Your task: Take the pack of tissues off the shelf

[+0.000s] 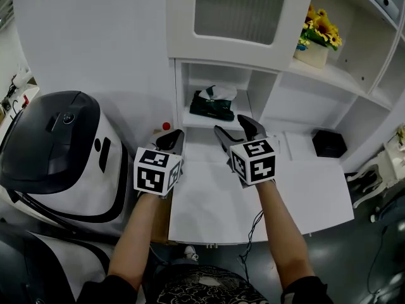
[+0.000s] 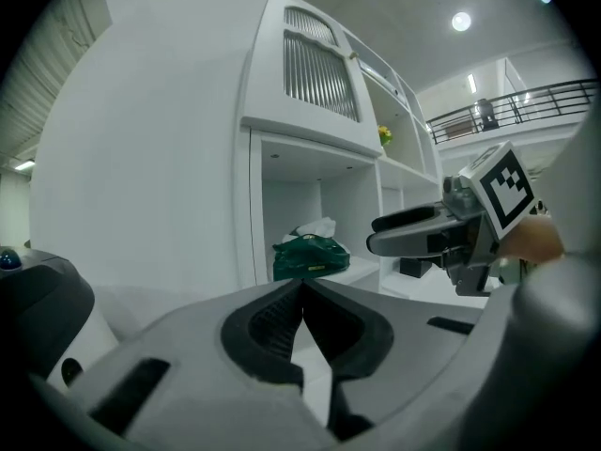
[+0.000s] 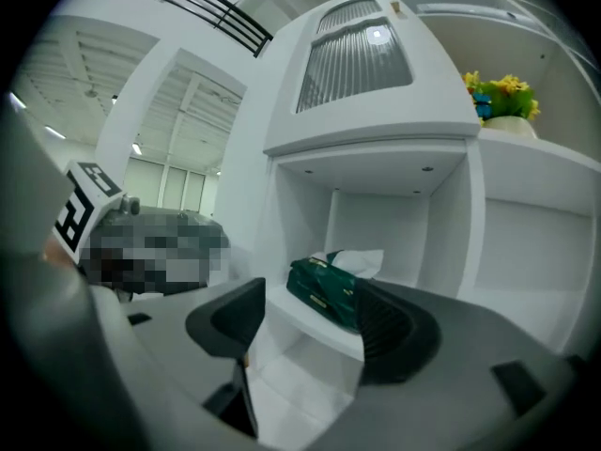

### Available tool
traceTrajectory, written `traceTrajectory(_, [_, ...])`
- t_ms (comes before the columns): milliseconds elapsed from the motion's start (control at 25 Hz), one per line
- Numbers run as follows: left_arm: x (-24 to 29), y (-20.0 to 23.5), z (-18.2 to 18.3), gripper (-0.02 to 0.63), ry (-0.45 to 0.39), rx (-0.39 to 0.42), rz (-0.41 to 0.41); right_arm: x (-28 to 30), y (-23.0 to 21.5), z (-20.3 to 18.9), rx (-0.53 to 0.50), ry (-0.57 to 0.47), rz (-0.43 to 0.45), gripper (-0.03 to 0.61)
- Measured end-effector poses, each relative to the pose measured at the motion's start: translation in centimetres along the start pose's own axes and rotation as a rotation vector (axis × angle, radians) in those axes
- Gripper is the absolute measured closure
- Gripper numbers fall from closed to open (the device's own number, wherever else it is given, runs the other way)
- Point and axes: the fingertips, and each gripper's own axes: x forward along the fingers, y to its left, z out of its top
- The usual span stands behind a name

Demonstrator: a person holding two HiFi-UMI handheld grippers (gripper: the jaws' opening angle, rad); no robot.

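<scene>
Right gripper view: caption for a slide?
Open right tool aimed at the green tissue pack on the shelf, not yet touching it.

Grey left gripper [image 1: 171, 138], right gripper [image 1: 231, 126], dark pads [image 2: 268, 322], marker cubes [image 1: 155, 171], dark sleeves [image 1: 104, 290], patterned top [image 1: 202, 288]

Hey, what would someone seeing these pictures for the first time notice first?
Most likely the dark green pack of tissues, alone in the white shelf cubby straight ahead. Then the two grippers in front of it: the right gripper is open and aimed at the pack, and the left gripper is shut. The yellow flowers on the upper shelf at right stand out brightly.
</scene>
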Motion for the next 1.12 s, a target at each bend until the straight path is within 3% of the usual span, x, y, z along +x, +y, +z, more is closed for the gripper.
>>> traceTrajectory(640, [3.9, 3.0, -0.4, 0.604, 0.005, 0.005, -0.066, 7.0, -2.1, -0.8, -0.202, 0.139, -0.022, 0.298])
traceTrajectory(1120, [5.3, 4.3, -0.8, 0.604, 0.006, 0.023, -0.076, 10.3, -2.0, -1.8, -0.233, 0.192, -0.002, 0.358])
